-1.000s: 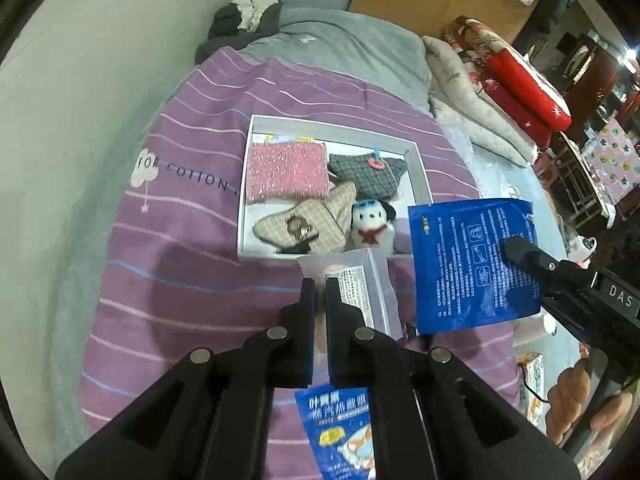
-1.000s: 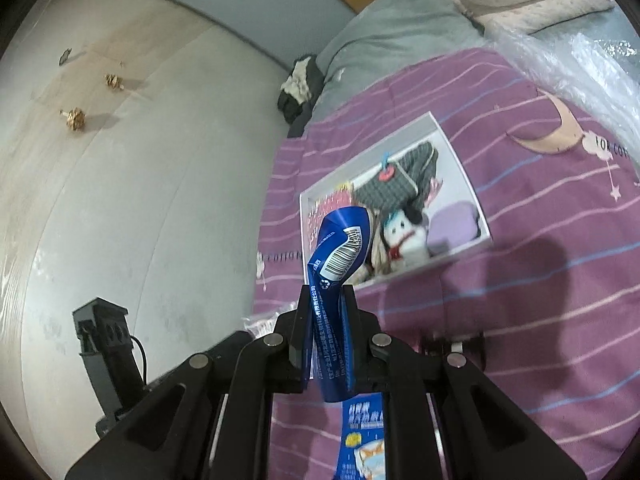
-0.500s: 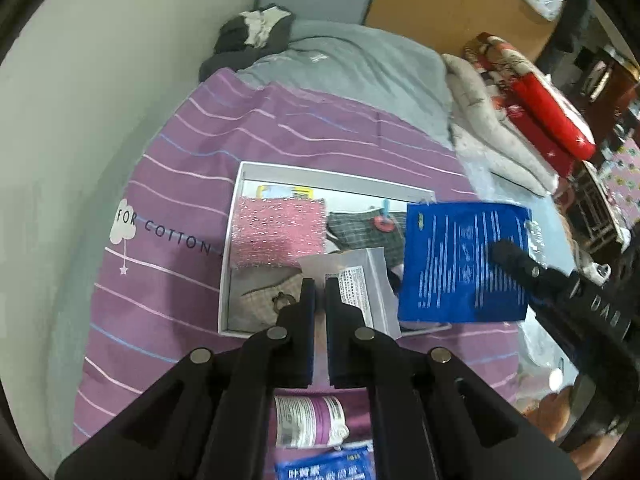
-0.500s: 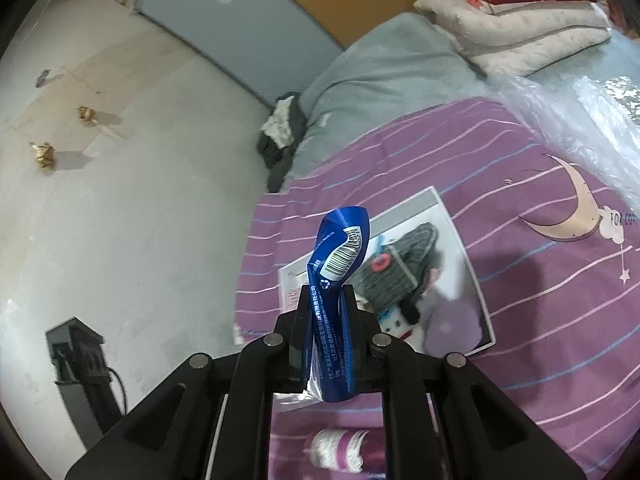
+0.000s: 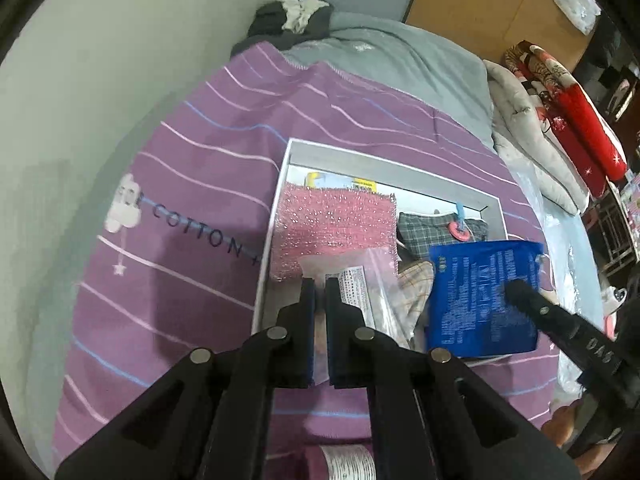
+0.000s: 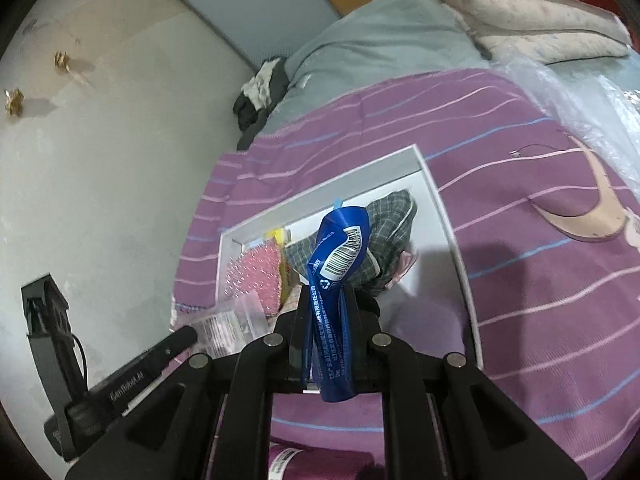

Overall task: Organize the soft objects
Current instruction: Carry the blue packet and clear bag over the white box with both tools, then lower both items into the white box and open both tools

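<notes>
**Purple striped bedspread (image 5: 192,184), two packets over white box (image 5: 400,172)**

Pinching clear plastic packet (image 5: 372,284) in left gripper (image 5: 319,308) near pink cloth (image 5: 332,232); clamping blue packet (image 5: 480,300) in right gripper (image 6: 328,320) over plaid pouch (image 5: 436,228). Risking slippery film sliding out, landing outside box.

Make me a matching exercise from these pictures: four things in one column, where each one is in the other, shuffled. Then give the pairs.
Things:
1. blue packet
2. clear bag
3. pink pad
4. red quilt

Places:
A. lying in the white box, at its left side
B. clamped in the left gripper
C. folded at the far right, off the purple sheet
D. clamped in the right gripper

Pairs: 1-D, 2-B, 3-A, 4-C
</notes>
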Motion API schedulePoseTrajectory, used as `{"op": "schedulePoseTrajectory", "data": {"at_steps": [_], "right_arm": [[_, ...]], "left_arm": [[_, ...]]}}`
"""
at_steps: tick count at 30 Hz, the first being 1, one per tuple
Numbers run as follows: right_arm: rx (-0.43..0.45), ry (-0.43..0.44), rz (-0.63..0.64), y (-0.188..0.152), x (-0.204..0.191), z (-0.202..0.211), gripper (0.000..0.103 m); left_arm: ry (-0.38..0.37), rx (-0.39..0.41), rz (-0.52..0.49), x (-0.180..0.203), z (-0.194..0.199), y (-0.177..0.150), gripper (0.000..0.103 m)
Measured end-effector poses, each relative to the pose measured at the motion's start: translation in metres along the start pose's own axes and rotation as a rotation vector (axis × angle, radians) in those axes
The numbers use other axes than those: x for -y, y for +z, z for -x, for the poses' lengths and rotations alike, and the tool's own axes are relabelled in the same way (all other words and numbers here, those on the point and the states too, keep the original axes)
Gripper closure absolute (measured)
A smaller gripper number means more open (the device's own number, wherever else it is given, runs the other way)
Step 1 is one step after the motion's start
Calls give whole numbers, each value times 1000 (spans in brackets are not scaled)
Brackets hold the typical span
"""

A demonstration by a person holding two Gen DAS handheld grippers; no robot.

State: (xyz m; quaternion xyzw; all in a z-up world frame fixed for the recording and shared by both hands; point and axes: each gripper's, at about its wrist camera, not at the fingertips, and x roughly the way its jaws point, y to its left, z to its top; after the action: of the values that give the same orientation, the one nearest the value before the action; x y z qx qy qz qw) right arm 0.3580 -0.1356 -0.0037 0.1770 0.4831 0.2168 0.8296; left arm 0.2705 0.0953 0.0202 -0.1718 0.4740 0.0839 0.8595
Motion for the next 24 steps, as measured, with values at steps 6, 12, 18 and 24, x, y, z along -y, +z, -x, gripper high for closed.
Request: {"op": "schedulePoseTrajectory", "data": {"at_steps": [6, 12, 18, 24], "right_arm": [[-35, -120, 18, -4, 8, -25, 92], [5, -232, 60, -8, 8, -24, 60], [27, -303, 131, -17, 5, -21, 36], [104, -406, 174, -19, 6, 0, 30]], "left_arm": [[0, -11, -22, 11, -24, -5, 97], [-4, -21, 2, 9, -29, -9, 93], [11, -34, -21, 13, -26, -13, 55], [6, -36, -27, 13, -12, -18, 55]]}}
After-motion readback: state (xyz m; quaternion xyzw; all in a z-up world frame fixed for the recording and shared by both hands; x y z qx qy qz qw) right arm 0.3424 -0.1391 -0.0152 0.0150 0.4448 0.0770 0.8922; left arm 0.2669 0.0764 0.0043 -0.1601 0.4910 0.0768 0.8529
